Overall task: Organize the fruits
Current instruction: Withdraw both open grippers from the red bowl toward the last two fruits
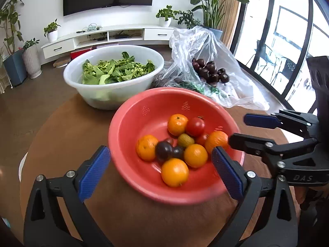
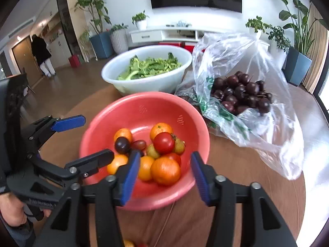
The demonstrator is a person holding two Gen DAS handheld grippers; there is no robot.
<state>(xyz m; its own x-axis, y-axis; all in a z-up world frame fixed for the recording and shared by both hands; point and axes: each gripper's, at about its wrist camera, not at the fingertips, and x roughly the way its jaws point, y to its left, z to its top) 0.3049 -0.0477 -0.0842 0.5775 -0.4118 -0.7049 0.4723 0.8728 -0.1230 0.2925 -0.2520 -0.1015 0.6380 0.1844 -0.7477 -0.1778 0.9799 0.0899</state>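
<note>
Left wrist view: the left tongs (image 1: 161,164) stand wide open and empty over the near rim of the red bowl (image 1: 127,123) on the round tabletop (image 1: 61,127). It holds oranges (image 1: 174,171), tomatoes (image 1: 195,126) and dark plums (image 1: 163,149). The right tongs (image 1: 240,128) reach in from the right. Behind stand a white basin of greens (image 1: 112,73) and a plastic bag (image 1: 207,47).

Right wrist view: the right tongs (image 2: 163,180) gape, nothing between them, above the same bowl (image 2: 98,131). Only here a person (image 2: 42,54) shows, standing far off, and the bag's dark fruit (image 2: 243,92) shows plainly.

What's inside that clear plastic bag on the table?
The clear plastic bag holds a heap of dark purple round fruits. The crumpled plastic hides anything beneath the heap, so the full contents can't be seen.
</note>
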